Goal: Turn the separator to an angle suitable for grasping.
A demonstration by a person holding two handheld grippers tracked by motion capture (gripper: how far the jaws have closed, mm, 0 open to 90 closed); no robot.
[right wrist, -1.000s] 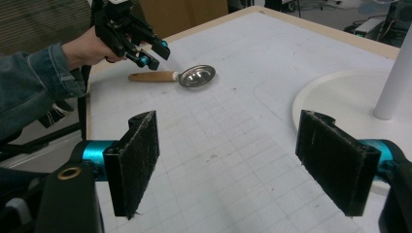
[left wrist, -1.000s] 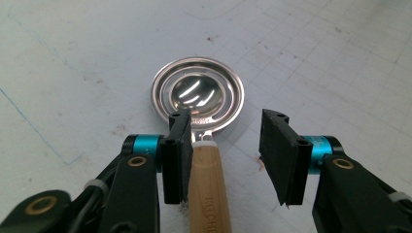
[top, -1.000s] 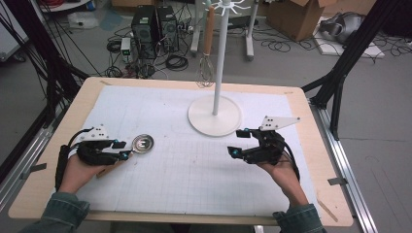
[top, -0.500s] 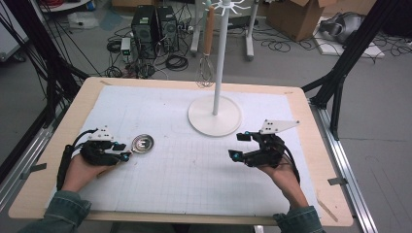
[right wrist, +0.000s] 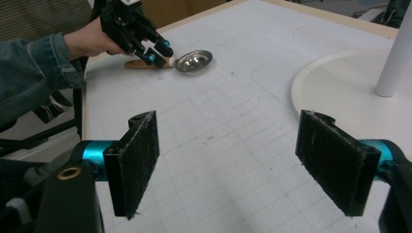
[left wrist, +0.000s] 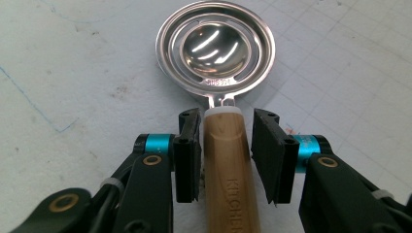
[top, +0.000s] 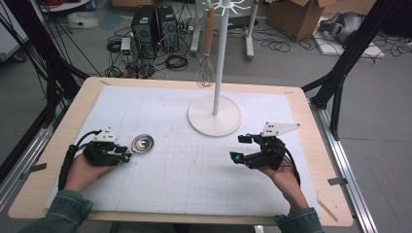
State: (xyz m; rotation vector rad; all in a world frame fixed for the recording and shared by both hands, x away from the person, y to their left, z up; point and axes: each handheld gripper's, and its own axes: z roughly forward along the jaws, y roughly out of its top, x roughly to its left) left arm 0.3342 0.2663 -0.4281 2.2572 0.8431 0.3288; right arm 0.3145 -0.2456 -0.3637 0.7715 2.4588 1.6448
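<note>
The left claw [left wrist: 226, 155] sits low at the near left of the table [top: 311, 160], its jaws on either side of the wooden handle [left wrist: 229, 170] of a metal strainer spoon [left wrist: 215, 51]. The jaws have just been closing; one pad lies against the handle, the other stands just clear, so the grip is not yet firm. The spoon lies flat on the white mat [top: 194, 165], bowl pointing toward the middle of the table. The right claw [right wrist: 243, 165] hovers at the near right, jaws wide apart and empty. A white stand [top: 214, 114] rises at the far middle.
</note>
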